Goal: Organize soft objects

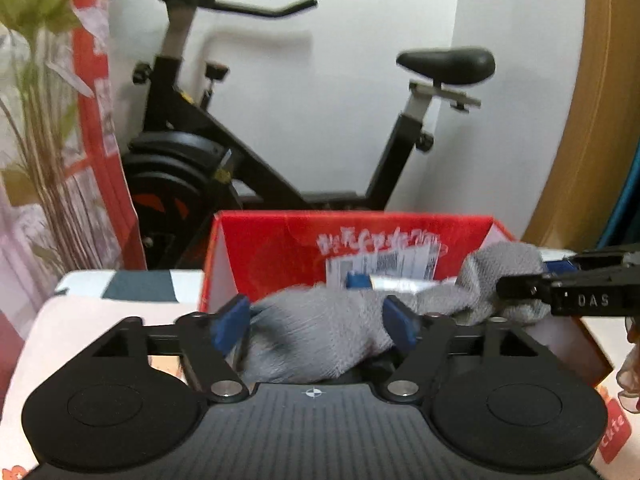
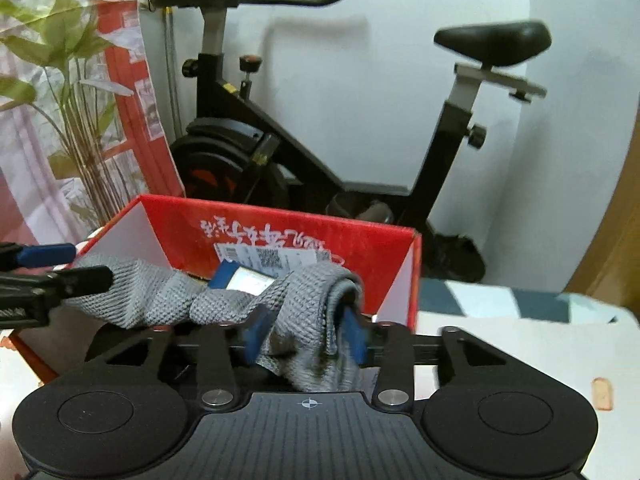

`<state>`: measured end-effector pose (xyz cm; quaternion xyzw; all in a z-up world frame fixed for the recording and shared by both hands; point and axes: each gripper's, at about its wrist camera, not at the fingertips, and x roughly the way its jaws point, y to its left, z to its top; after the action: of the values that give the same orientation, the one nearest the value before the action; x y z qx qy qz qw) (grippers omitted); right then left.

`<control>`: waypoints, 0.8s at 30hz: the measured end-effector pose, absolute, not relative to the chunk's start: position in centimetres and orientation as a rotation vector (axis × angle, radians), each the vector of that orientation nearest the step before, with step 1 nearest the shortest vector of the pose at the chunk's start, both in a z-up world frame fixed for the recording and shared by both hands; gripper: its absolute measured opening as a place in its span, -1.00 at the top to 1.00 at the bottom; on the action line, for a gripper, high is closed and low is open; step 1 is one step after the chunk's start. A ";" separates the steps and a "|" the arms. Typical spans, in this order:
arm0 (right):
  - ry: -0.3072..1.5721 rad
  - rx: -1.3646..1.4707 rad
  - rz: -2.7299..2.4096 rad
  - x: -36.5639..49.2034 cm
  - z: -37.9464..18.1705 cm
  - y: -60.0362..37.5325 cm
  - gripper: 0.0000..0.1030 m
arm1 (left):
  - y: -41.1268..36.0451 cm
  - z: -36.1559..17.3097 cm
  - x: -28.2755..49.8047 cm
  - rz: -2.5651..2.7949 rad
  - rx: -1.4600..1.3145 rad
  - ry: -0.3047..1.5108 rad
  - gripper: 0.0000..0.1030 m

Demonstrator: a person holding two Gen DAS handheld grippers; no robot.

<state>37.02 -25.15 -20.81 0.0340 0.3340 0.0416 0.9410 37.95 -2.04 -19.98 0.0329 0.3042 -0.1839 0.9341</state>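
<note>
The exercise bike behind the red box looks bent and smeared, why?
Left wrist view: the exercise bike is softly smeared, likely motion blur, and the wall edges bow from the fisheye lens. Right wrist view: the same curving, somewhat sharper; the red box lettering stays readable.

Your grey cloth (image 2: 224, 300) is a coarse waffle-knit, matt and rough. Red box (image 1: 276, 248) is cardboard with a slight sheen outside, plain white inside, and a paper label (image 2: 276, 258) stuck on it. Left gripper (image 1: 314, 320) and right gripper (image 2: 306, 334) are matt black plastic with ribbed housings, blue pads and shiny metal pivot pins. Bike saddle (image 1: 446, 65) looks like smooth semi-matt black.
</note>
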 end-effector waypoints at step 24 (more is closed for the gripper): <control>0.374 0.136 0.113 17.4 -6.2 -21.6 -0.99 | 0.8 -5.7 19.7 -0.209 0.085 0.315 -1.00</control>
<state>17.39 -21.58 -6.19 0.0674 0.1856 0.0563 0.9787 19.69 0.81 -5.66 0.0424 0.1567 -0.1041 0.9812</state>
